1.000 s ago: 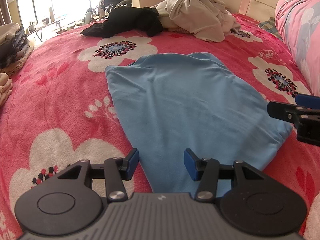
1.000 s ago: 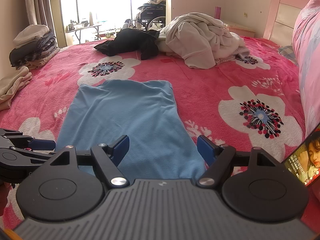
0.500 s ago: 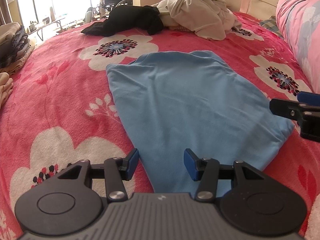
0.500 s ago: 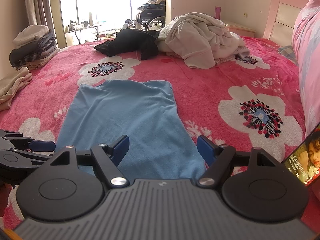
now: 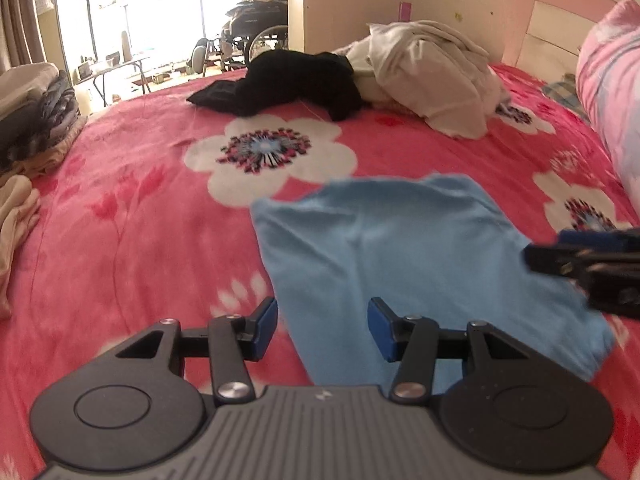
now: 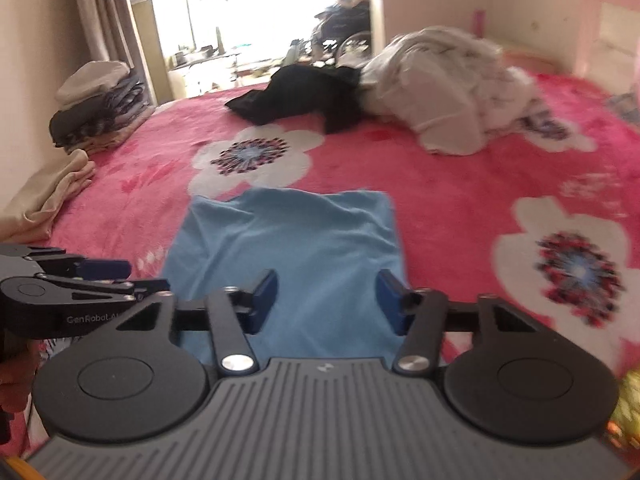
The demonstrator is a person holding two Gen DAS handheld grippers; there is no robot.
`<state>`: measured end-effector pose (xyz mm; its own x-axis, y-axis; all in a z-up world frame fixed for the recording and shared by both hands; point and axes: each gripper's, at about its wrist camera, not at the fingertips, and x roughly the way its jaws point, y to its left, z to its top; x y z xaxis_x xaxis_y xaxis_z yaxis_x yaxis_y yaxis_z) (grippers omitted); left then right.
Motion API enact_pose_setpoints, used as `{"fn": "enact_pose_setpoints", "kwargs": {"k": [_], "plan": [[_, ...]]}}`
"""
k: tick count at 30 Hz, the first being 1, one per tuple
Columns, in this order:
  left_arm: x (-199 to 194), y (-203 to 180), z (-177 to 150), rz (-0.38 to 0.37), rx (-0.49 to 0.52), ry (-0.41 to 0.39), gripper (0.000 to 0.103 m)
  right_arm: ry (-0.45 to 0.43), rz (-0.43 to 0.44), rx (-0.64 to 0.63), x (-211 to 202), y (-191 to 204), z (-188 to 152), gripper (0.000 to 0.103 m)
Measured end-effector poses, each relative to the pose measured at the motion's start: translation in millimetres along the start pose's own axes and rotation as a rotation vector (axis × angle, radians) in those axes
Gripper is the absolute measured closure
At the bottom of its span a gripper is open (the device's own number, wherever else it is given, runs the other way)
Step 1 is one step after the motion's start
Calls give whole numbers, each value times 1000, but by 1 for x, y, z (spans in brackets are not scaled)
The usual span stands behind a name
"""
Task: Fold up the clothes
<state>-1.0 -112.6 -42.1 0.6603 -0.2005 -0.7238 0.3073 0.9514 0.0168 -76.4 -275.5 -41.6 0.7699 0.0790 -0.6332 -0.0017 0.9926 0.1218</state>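
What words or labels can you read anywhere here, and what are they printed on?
"GenRobot.AI", the last letters partly hidden: on the side of the left gripper, seen from the right wrist camera.
A small pale logo mark on the ribbed grey body behind the right gripper: a symbol, no letters.
Nothing else is readable; the red flowered bedspread and blue garment carry no text.

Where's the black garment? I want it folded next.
In both views, the black garment lies at the bed's far end, touching the left side of the cream clothes pile.

A home bedroom: floral bedspread [image 5: 140, 200], headboard [image 5: 548, 20], heaped laundry [image 5: 428, 76].
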Motion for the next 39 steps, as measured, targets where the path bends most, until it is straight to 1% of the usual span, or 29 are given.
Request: {"fn": "enact_pose_setpoints", "kwargs": {"k": [1, 3, 5, 7, 8, 11, 14, 16, 19, 25, 28, 30, 31, 32, 34, 36, 37, 38, 39], "plan": [[7, 3, 4, 3, 2, -4, 52, 19, 10, -4, 13, 1, 5, 70], [21, 7, 8, 3, -1, 0, 52, 45, 26, -19, 39, 5, 14, 76], [33, 11, 6, -9, -7, 19, 56, 49, 30, -33, 59, 8, 23, 78], [44, 15, -1, -20, -12, 43, 57, 50, 33, -26, 77, 8, 31, 83], [49, 17, -5, -25, -16, 52, 57, 50, 31, -19, 85, 6, 34, 83], [53, 21, -13, -43, -25, 34, 55, 62, 20, 10, 111, 0, 43, 84], [54, 24, -17, -58, -26, 23, 54, 98, 4, 43, 143, -11, 45, 86], [55, 28, -18, -74, -37, 20, 53, 86, 3, 69, 154, -17, 50, 88], [55, 31, -19, -87, -29, 9, 53, 59, -47, 87, 162, -26, 63, 88], [58, 32, -19, -106, -32, 0, 52, 15, -103, 132, 140, -41, 76, 86], [59, 34, -18, -118, -38, 3, 52, 48, -79, 117, 121, -33, 72, 86], [60, 35, -17, -122, -37, 7, 51, 113, -69, 105, 125, -30, 62, 86], [61, 35, -16, -124, -36, 11, 51, 139, -85, 91, 132, -32, 57, 88], [62, 35, -15, -125, -34, 16, 51, 143, -99, 83, 140, -36, 53, 88], [62, 35, -13, -126, -27, 27, 51, 110, -111, 103, 150, -47, 55, 88], [63, 34, -10, -126, -16, 40, 50, 81, -199, 48, 150, -38, 64, 88], [63, 35, -9, -127, -20, 47, 50, 64, -222, 13, 145, -30, 68, 86], [64, 35, -8, -130, -27, 53, 50, 51, -215, -7, 138, -22, 70, 86], [64, 36, -7, -133, -34, 60, 50, 45, -187, -19, 130, -15, 71, 86]]}}
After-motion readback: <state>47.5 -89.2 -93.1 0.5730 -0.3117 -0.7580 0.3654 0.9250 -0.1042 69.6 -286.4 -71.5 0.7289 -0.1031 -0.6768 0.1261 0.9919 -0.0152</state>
